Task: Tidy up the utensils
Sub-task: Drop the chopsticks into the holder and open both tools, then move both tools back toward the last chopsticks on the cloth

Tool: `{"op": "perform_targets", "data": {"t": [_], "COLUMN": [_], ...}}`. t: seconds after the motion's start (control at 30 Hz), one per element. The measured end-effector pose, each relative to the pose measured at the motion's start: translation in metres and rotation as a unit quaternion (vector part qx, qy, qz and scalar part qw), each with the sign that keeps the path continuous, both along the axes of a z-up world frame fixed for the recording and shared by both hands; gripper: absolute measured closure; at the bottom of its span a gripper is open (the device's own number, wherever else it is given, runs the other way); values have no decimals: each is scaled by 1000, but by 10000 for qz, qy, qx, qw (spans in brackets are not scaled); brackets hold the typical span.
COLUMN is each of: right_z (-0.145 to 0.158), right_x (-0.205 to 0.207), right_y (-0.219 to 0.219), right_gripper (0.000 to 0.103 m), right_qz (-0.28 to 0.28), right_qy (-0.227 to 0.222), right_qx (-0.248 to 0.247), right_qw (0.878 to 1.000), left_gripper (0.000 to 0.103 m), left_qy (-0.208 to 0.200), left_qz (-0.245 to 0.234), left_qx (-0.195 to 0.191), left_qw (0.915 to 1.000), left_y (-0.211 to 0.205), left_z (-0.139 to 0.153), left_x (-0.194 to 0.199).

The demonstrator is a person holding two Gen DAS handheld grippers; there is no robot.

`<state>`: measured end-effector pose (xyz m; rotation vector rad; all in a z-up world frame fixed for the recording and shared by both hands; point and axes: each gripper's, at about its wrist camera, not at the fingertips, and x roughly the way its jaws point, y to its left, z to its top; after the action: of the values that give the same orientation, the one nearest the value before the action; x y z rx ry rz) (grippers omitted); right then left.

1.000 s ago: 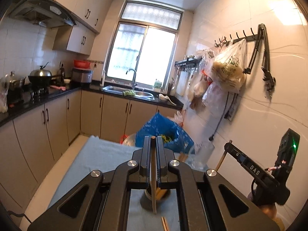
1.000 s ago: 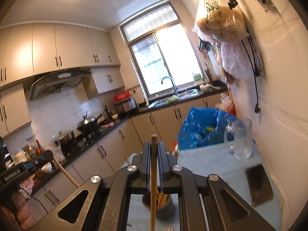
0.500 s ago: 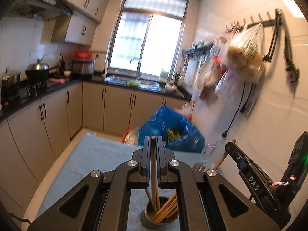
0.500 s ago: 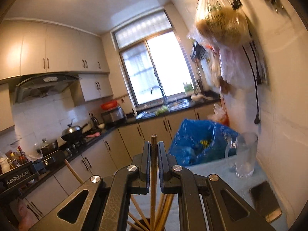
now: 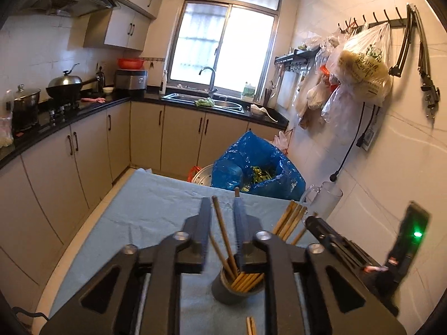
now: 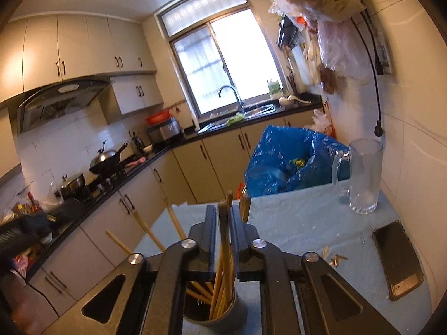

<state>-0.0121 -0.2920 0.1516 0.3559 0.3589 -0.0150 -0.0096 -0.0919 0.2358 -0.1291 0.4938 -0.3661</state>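
A dark round cup (image 5: 232,289) stands on the tabletop (image 5: 156,212), which is draped in a pale blue, lightly creased cloth, in a narrow kitchen. A sheaf of slim wooden chopsticks (image 5: 248,280) leans inside the cup, fanning toward the tiled wall.

Directly above the cup, the left gripper (image 5: 222,215) has just been opening; its black fingers stand a little apart with one chopstick (image 5: 222,234) loose between them, its lower end in the cup. The right gripper (image 6: 222,219) also hangs over the cup and has just been opening: a narrow gap shows, with a chopstick (image 6: 223,240) upright between the fingers, and whether the pads touch it cannot be told.

Beyond the cup stand a clear glass pitcher (image 6: 363,176) and a crinkled blue plastic bag (image 6: 282,162). Right of the cup, a dark phone (image 6: 398,259) lies flat beside wood scraps (image 6: 336,259). Further off, beige cabinets (image 5: 173,134) under a black counter run to a steel sink (image 5: 209,102) below the window (image 5: 223,47).
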Motion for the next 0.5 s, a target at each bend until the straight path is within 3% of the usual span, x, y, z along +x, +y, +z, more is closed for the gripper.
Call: {"op": "perform_targets", "data": {"t": [0.03, 0.17, 0.27, 0.5], "right_z": [-3, -8, -13, -18], "right_x": [-2, -12, -21, -51], "right_y": [1, 1, 2, 2], "right_gripper": [81, 63, 58, 49], "right_qz": [39, 115, 204, 312], "right_qy": [25, 29, 74, 151], "right_qx": [-30, -193, -252, -286], "right_qw": [10000, 9997, 9994, 9990], "left_gripper": [76, 73, 65, 64], "left_qy": [-32, -147, -199, 134], "left_qz": [56, 285, 520, 798], "left_qx": [-10, 23, 78, -142], "left_qw": [10000, 9995, 9984, 9966], "left_y": [7, 32, 48, 74], "left_z": [2, 6, 4, -18], "left_x": [-9, -42, -66, -88]}}
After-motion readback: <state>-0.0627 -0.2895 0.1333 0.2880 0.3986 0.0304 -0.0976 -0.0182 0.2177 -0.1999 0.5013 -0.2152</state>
